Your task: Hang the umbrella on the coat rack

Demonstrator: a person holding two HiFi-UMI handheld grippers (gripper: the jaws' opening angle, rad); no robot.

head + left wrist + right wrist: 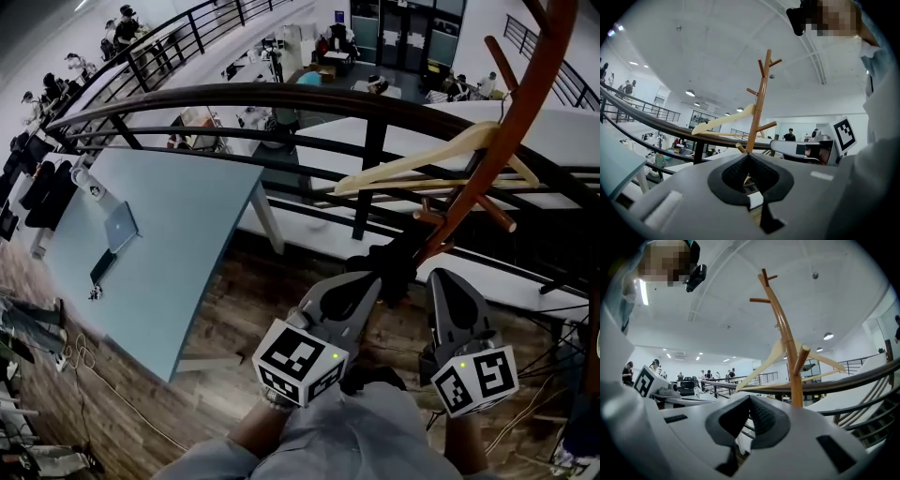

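Pointing upward, the left claw [747, 157] was seen with its tips pressed together and nothing caught between its pads. The right claw [750, 399], just beside it, was likewise closed at the tips and empty. The coat rack [785, 333] was found straight ahead of both claws, its wooden pole rising just beyond their tips. A pale wooden hanger [403, 164] was hung on it above the claws, and a dark railing [234, 91] was crossed behind it. What was taken to be the umbrella [386, 262], made out only as a black bundle, was seen in the head view low against the pole, between the tips of the two claws. Whether either claw touched it could not be told. A light blue bench [187, 216] carrying a laptop [120, 227] was set well to the left of the left claw.
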